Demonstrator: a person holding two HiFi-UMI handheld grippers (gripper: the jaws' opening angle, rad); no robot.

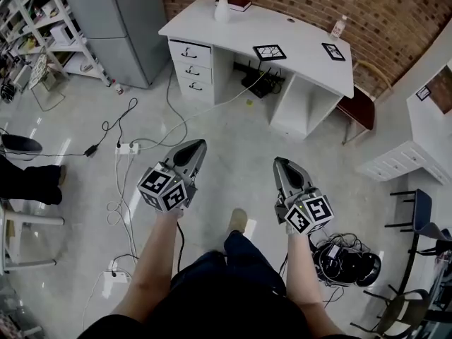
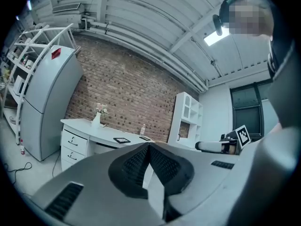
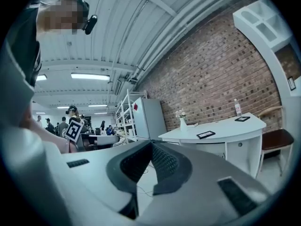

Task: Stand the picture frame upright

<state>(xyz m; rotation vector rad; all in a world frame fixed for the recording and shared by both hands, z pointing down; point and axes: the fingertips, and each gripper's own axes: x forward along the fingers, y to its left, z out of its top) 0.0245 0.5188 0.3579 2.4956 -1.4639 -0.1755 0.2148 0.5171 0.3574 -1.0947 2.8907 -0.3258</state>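
Hazard — we are holding left gripper (image 1: 195,146) and right gripper (image 1: 280,162) closed together, empty, well apart from the table (image 1: 205,24) where the picture frame (image 1: 269,51) is lying flat near the edge — arriving closed risks nudging it off.

I see bare floor (image 1: 233,129) ahead up to the table (image 1: 304,66), cables (image 1: 120,189) and power strip (image 1: 127,147) strewn on my left, vase (image 1: 222,9) at the table's left end, bottle (image 1: 339,27) at its back edge, chair (image 1: 359,108) standing at its right end.
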